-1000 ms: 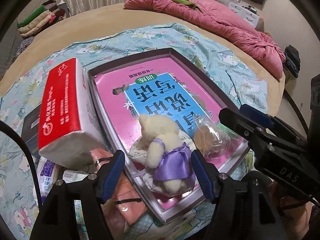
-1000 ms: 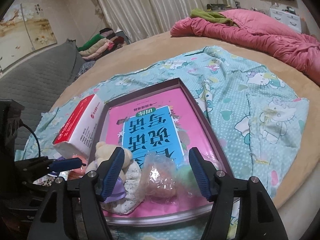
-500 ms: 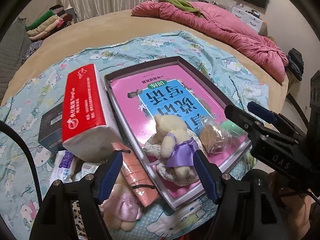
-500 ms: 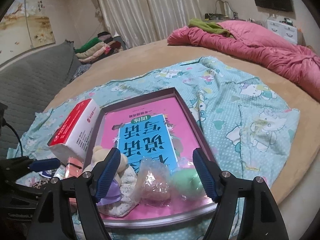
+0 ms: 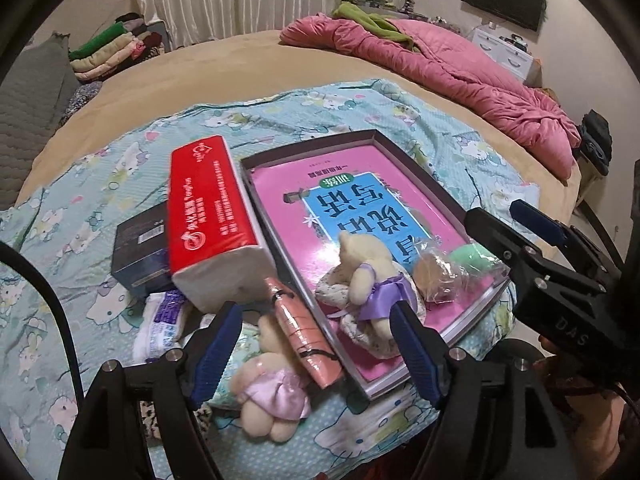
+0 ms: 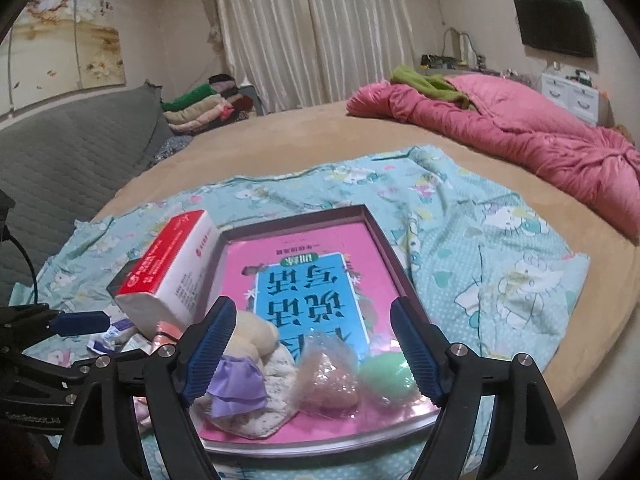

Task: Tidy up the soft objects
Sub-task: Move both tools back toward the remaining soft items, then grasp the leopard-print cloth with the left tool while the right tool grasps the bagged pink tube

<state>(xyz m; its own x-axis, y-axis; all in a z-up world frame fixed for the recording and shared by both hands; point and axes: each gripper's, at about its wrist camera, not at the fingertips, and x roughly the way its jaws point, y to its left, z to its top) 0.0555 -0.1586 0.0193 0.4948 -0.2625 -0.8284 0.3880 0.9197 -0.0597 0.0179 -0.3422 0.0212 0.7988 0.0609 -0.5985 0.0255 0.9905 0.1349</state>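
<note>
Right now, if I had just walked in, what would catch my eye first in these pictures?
Probably the shallow box with its bright pink and blue printed bottom, lying on the cartoon-print sheet. At its near end sit a cream teddy in a purple dress and a clear bag of sponges. A red tissue pack leans at its left edge, and both grippers hang open in front.

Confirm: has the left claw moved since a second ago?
Yes. The left claw has backed up and away from the tray, which looks smaller; a pink bear now shows between its fingers. Its jaws have just been opening, gripping nothing.
</note>
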